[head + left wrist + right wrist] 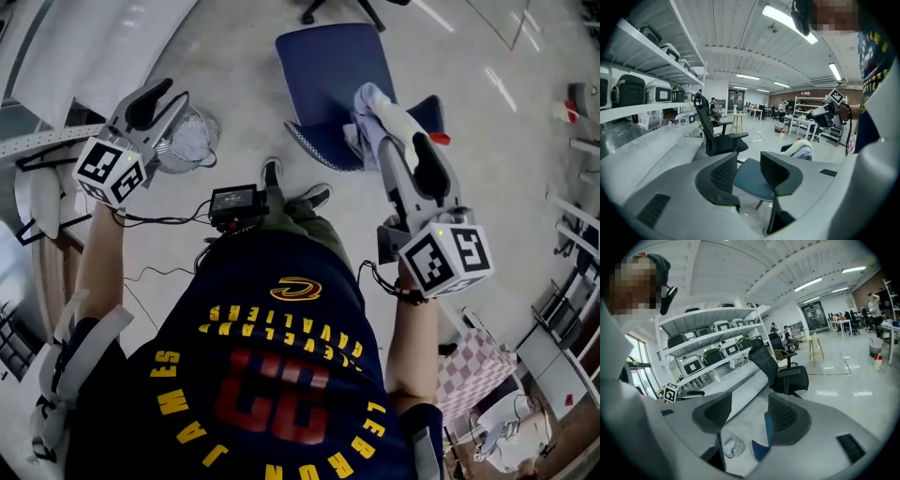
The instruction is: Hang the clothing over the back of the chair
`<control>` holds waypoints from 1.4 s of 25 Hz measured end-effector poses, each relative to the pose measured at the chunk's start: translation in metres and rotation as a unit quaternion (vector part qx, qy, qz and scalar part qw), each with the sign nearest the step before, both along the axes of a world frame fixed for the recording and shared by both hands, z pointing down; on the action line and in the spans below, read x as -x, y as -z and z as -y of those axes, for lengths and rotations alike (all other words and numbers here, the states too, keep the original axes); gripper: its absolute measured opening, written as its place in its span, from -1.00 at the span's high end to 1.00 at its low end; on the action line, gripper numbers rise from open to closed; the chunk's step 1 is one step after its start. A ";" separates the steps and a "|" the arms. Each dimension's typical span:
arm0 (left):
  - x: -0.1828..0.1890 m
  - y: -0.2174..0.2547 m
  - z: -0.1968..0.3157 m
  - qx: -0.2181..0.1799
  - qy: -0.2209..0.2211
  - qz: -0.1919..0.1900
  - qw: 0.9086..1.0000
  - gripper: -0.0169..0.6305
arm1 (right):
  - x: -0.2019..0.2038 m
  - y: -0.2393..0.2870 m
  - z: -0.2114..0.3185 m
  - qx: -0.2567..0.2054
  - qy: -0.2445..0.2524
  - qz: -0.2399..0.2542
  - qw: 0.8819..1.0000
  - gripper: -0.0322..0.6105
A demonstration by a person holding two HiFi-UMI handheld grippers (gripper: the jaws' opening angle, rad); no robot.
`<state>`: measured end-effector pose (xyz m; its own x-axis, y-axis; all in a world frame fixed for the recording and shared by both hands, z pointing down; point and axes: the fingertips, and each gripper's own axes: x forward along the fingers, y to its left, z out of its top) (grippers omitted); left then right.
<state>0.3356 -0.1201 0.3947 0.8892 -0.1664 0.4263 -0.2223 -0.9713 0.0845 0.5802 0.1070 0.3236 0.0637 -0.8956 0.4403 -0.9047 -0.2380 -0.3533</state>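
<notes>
A blue chair (328, 75) stands on the floor ahead of me. The light blue and white clothing (367, 120) lies bunched on its back edge, and shows as a pale heap (802, 150) in the left gripper view. My right gripper (398, 127) hovers just over the clothing with its jaws open and nothing between them (750, 416). My left gripper (167, 98) is off to the left, away from the chair, open and empty (747, 173). Past its jaws I see the blue seat (750, 180).
A wire basket (187, 141) stands on the floor left of the chair, and a black box (234, 202) with cables sits near the person's feet. A white table (94, 56), shelves of cases (647, 89) and a black office chair (715, 136) stand on the left.
</notes>
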 end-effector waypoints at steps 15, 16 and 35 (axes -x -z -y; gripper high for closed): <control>0.035 0.085 0.026 -0.043 0.051 -0.087 0.994 0.48 | 0.023 0.030 0.016 -0.038 0.020 -0.015 0.999 0.53; 0.028 0.094 0.025 -0.047 0.045 -0.097 0.993 0.48 | 0.025 0.033 0.018 -0.043 0.026 -0.016 0.999 0.66; -0.042 0.174 -0.035 -0.047 -0.012 -0.197 0.979 0.94 | 0.056 0.081 0.017 -0.099 0.080 -0.087 0.988 0.88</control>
<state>0.3772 -0.0849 0.2204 0.9856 -0.1657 0.0338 -0.1677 -0.9834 0.0694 0.5245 0.0904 0.2427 -0.0265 -0.9680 0.2494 -0.9765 -0.0284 -0.2139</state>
